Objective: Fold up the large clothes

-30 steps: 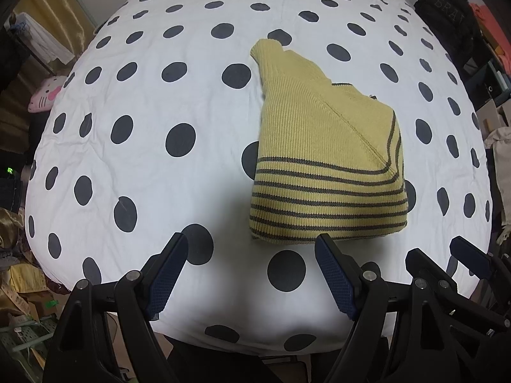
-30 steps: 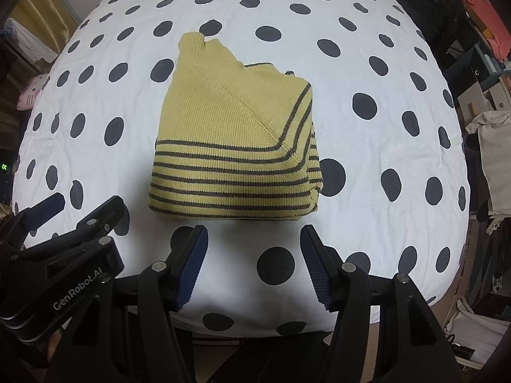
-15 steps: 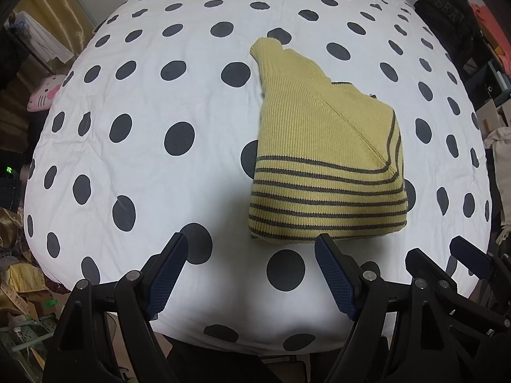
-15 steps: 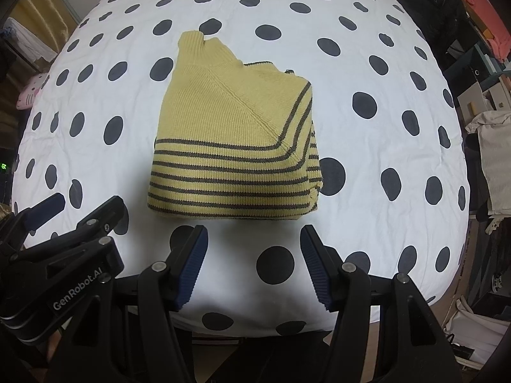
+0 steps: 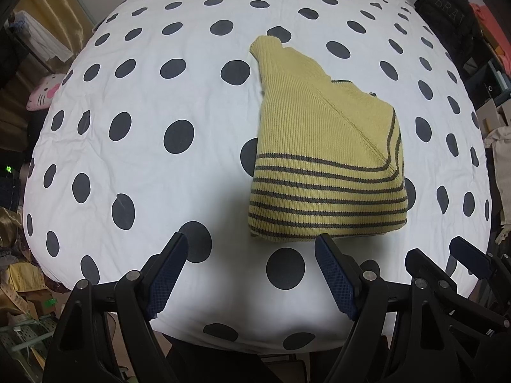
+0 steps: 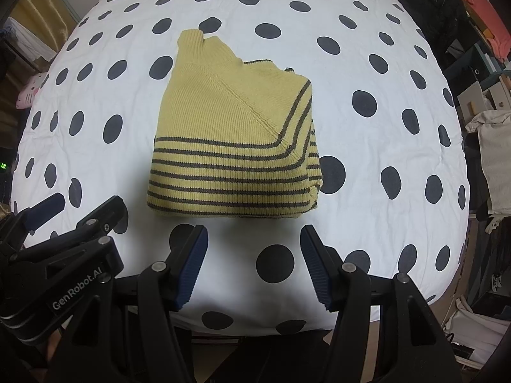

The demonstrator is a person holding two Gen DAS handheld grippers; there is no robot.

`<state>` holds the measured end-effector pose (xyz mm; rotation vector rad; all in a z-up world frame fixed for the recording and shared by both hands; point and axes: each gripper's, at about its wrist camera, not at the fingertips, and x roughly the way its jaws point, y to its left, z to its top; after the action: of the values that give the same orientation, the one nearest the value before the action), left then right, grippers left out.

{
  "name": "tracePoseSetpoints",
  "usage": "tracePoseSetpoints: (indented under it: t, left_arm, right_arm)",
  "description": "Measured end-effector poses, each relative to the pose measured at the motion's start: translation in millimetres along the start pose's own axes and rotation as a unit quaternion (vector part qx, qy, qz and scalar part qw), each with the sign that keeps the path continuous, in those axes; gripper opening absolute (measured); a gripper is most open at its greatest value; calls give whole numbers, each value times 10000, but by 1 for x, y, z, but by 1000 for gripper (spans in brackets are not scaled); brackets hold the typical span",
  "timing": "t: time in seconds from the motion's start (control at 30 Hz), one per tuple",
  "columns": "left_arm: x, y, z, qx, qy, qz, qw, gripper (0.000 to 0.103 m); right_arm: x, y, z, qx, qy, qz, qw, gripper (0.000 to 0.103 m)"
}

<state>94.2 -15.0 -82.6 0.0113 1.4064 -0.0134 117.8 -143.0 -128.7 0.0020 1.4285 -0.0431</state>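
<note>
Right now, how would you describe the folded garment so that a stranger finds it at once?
Look at the white bedspread with dark polka dots that fills the view. On it, just beyond the open right hand-held gripper, lies a folded ribbed sweater. It alone is mustard yellow, with thin dark stripes across its near half.

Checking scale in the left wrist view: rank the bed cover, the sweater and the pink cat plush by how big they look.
1. Bed cover, largest by far.
2. Sweater.
3. Pink cat plush, smallest, though partly hidden at the edge, so unsure.
</note>
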Motion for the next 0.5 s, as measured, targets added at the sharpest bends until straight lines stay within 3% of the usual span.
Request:
tracePoseSetpoints:
  t: [0.5]
  left_arm:
    - [2, 1, -2, 10, 53, -23, 10000, 82]
  right_arm:
    - [1, -1, -2, 4, 25, -2, 10000, 61]
